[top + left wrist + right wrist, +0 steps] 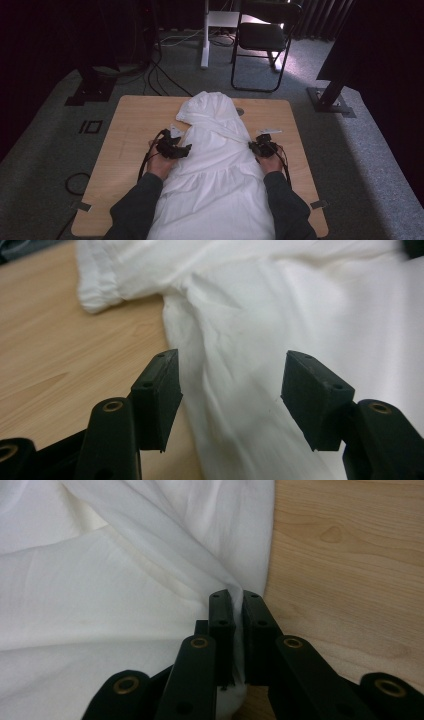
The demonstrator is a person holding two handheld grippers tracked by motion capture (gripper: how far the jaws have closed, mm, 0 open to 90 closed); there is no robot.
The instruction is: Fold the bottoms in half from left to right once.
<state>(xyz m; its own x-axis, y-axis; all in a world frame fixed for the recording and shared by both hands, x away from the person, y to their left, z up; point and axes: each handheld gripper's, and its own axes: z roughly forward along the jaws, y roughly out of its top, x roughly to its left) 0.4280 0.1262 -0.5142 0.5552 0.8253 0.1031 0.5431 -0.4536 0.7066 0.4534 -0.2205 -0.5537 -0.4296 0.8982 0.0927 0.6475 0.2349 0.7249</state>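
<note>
A white garment (215,165) lies lengthwise down the middle of the wooden table (130,125), with its lower part hanging toward the person. My left gripper (182,149) is at the garment's left edge; in the left gripper view its jaws stand apart over the cloth edge (225,390), pressing on nothing. My right gripper (256,146) is at the garment's right edge. The right gripper view shows its jaws (238,605) pinched on a fold of the white cloth (125,580) beside bare wood.
A rolled sleeve end (100,285) lies on the wood to the left. A small white label (175,131) and a round mark (240,111) sit on the table. Beyond the table stand a black chair (262,40), a white post (205,35) and floor cables.
</note>
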